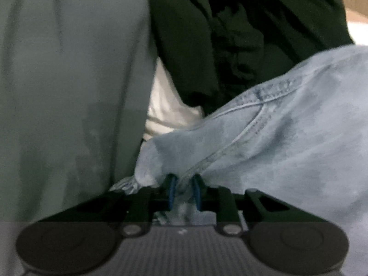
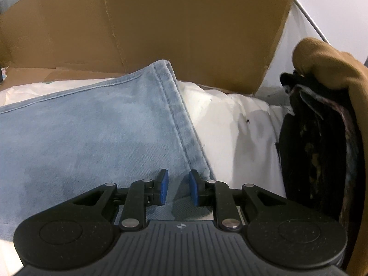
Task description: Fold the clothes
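Home laundry spot, white bedsheet (image 2: 241,133) underneath, open cardboard box (image 2: 161,23) behind, piled dark clothes (image 2: 317,151), light denim jeans (image 2: 92,133)

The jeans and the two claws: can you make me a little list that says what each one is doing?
jeans: light blue denim, spread over a white sheet
left claw: shut on a bunched bit of the jeans
right claw: open, just above the jeans near the hem, holding nothing
behind the jeans: a cardboard box
to the right: a pile of dark clothes with a tan one on top
near left claw: dark green cloth, grey cloth
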Demonstrator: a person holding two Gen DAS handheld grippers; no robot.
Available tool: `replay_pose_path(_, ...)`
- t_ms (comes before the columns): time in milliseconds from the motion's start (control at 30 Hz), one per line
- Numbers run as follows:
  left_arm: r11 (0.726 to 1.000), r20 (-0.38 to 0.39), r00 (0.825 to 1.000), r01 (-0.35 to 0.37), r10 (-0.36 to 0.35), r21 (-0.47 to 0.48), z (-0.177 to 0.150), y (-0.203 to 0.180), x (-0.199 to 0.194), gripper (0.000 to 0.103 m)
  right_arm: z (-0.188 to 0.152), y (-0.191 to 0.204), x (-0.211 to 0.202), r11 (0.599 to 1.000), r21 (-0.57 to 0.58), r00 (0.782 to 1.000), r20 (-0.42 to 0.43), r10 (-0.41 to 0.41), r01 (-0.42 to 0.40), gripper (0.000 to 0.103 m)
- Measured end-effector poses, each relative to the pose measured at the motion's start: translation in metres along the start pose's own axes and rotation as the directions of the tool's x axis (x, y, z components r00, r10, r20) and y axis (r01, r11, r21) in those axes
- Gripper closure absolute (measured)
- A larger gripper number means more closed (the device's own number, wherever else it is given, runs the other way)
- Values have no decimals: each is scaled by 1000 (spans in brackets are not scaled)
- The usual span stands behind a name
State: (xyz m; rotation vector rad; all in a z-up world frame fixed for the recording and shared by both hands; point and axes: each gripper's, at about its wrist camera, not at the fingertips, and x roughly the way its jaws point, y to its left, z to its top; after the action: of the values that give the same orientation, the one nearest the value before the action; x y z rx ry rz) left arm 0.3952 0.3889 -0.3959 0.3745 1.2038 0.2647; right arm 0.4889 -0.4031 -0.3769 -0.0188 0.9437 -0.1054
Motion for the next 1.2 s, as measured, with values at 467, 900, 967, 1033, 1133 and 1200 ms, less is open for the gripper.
replay_pose_path(467, 998, 128, 992, -2, 9, -60, -28, 16, -50, 82, 23, -4, -2, 1000, -25, 999, 51, 0, 1, 76)
replay_pose_path(900, 998, 66, 997, -31, 34, -53, -37, -9, -27, 99, 67, 15, 31, 997, -71, 994, 98, 40, -33, 54)
replay_pose_path(967, 998, 54, 998, -38, 41, -58, -35, -12, -20, 100, 72, 16, 40, 998, -69, 995, 96, 19, -12, 54)
replay_pose_path(1033, 998, 43, 998, -52, 54, -38, -34, -19, -15, 100, 78, 15, 49, 998, -61, 995, 96, 10, -4, 54)
replay_pose_path(1133, 998, 38, 998, -53, 55, -47, -35, -22, -12, 100, 87, 14, 64, 999, -41, 996, 93, 8, -4, 54)
replay_pose_path(1200, 998, 38, 998, -42, 44, -56, -38, -21, -12, 100, 92, 18, 73, 999, -42, 996, 82, -27, 31, 54)
